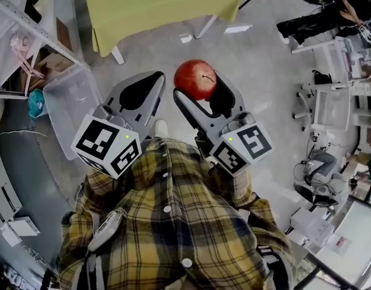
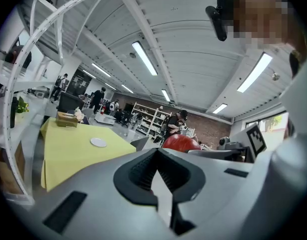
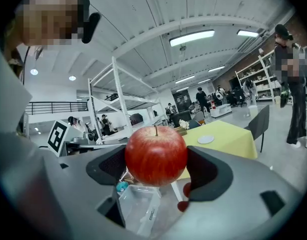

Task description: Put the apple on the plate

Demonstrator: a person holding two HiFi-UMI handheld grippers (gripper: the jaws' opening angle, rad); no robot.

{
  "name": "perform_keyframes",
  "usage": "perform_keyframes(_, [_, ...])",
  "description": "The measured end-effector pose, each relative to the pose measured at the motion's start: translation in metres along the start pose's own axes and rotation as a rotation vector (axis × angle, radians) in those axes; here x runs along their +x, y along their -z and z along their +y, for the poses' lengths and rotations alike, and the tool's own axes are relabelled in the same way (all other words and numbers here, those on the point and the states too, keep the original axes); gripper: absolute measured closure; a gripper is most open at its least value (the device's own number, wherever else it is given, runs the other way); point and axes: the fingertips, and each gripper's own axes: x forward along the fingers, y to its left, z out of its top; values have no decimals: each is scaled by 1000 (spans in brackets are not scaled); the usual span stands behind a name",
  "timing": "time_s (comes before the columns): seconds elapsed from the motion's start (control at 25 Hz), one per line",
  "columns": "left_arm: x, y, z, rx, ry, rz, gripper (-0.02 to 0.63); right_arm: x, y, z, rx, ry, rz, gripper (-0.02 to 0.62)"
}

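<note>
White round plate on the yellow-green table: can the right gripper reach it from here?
Probably not yet. The right gripper, tongs clamped on the red apple, is well short of the white round plate on the yellow-green table; only floor lies between, so stepping closer should do.

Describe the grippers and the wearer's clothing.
The left gripper and right gripper are light grey shells with black ribbed fingers. Each carries a white cube with black square markers. The person wears a yellow-and-dark plaid shirt with white buttons.
</note>
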Motion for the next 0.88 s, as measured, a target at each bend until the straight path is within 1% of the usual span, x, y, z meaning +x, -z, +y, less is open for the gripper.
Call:
perform_keyframes(0.2, [6,0,1,-17,-4,-6,598,-1,1,-6,1,-16,6,229])
perform_keyframes(0.6, [28,-2,-4,9,-58,-22,598,-8,-5,-33,4,-60,0,229])
perform_keyframes(0.76, [32,-1,-13,20,-78,-27,598,-15,-5,-41,-13,-82,9,229])
perform_keyframes(0.88, [33,3,-16,27,-96,-22,598,-16,-3,-45,-6,-96,13,229])
